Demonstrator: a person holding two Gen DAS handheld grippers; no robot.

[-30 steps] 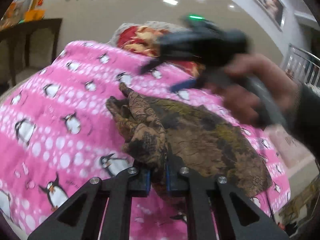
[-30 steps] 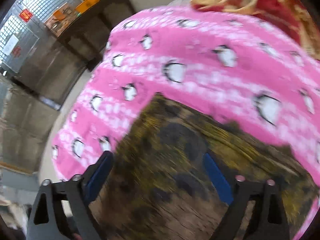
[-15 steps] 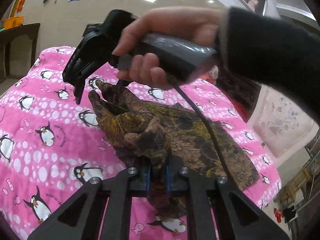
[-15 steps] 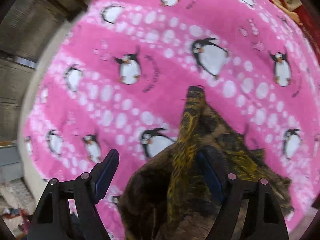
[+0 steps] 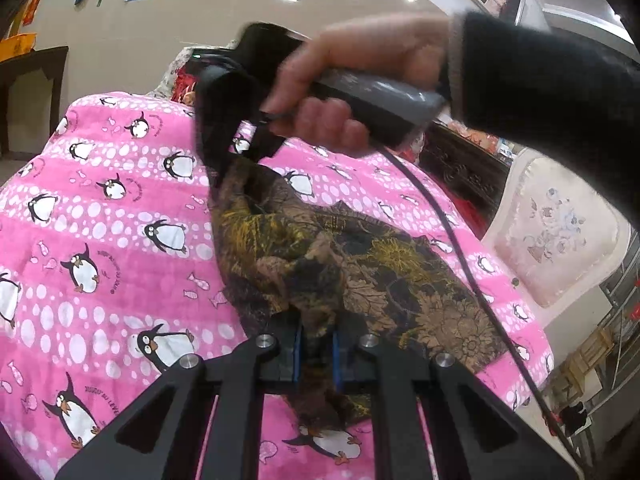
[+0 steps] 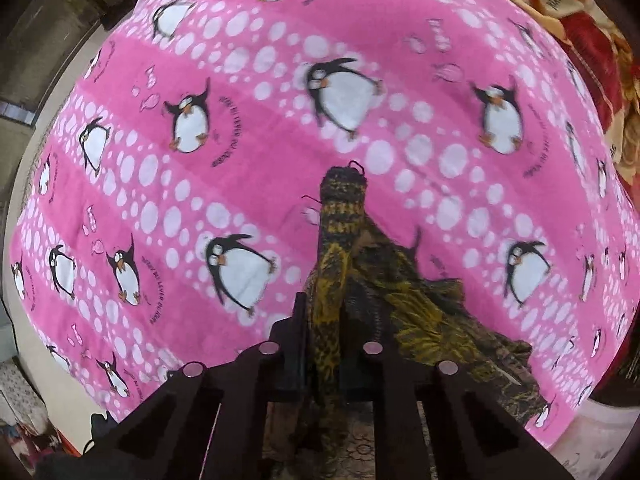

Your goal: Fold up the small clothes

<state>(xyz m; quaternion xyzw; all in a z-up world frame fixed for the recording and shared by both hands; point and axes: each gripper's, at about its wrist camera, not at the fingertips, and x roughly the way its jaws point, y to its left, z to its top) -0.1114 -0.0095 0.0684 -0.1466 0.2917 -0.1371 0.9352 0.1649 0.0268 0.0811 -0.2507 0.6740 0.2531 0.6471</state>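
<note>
Two grippers have hold of the same piece of clothing: our left gripper [image 5: 316, 354] is clamped on a bunched near corner of the brown and yellow patterned garment [image 5: 360, 272], and our right gripper [image 6: 324, 354], pointing down at the bed, has just pinched shut on a narrow ridge of the garment's far corner [image 6: 340, 208]. The garment lies on the pink penguin blanket [image 5: 100, 208], part of it flat toward the right, the rest lifted and rumpled between the two grips. We judge it to be thin, light and very limp: it sags and creases wherever it is not held, so it will not keep any shape by itself. It looks like it could slide out of a shallow pinch, so we think a deeper bite on the hem or a corner is safest. The soft blanket beneath may drag up with it.
</note>
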